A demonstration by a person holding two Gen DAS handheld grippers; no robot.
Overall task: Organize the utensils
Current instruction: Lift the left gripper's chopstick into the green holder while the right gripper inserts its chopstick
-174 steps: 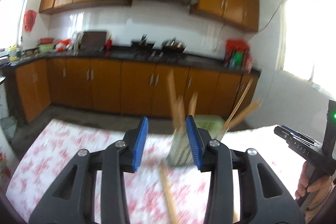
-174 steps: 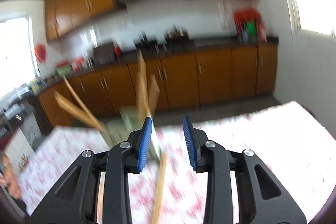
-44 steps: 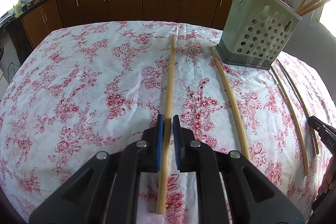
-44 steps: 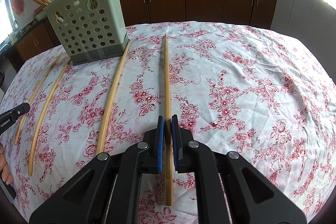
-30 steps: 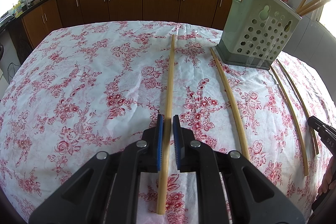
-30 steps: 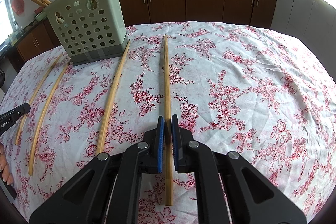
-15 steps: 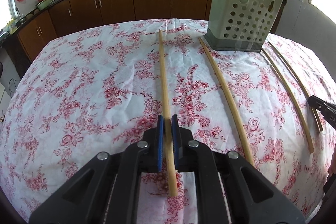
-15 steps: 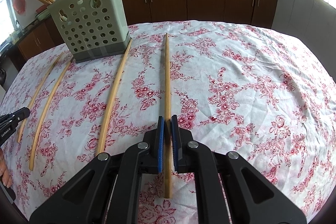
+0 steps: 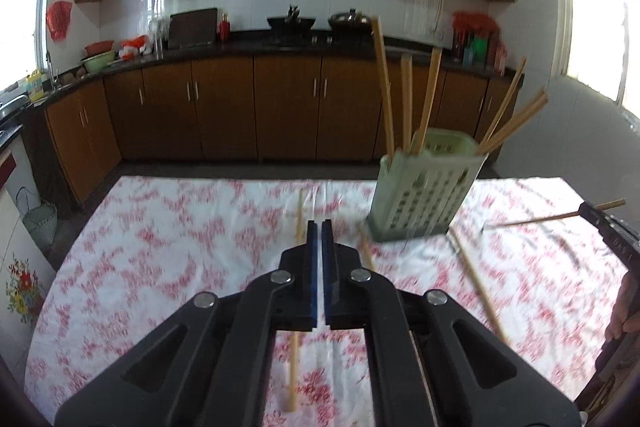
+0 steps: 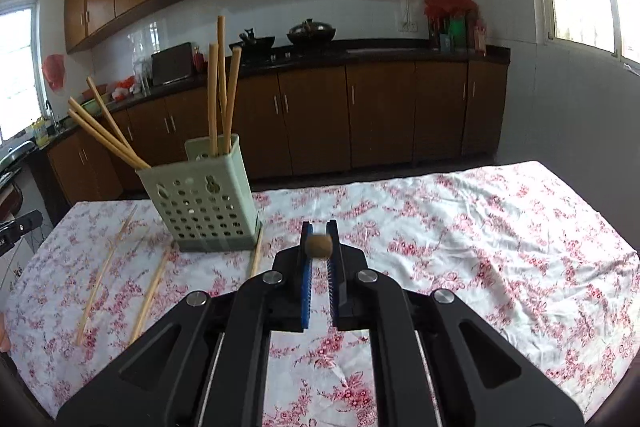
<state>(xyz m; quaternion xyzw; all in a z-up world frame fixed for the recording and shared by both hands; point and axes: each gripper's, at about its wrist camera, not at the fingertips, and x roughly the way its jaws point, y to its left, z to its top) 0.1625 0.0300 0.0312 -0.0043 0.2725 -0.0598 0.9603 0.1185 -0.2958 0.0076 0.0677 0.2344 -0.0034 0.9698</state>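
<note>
one chopstick (image 10: 318,246) has left the table, clamped in the right gripper (image 10: 319,227), near the green holder (image 10: 200,195). left gripper (image 9: 320,227) rose clenched on nothing; the second chopstick (image 9: 293,375) remains on the tablecloth (image 9: 160,247). regrasp likely required.

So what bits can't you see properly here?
- Left wrist view: blurred; the left hand-held gripper covers the middle of the loose stick.
- Right wrist view: only the tip of the held stick shows in the right hand-held gripper.
- Both views: holder walls hide stick bottoms.
</note>
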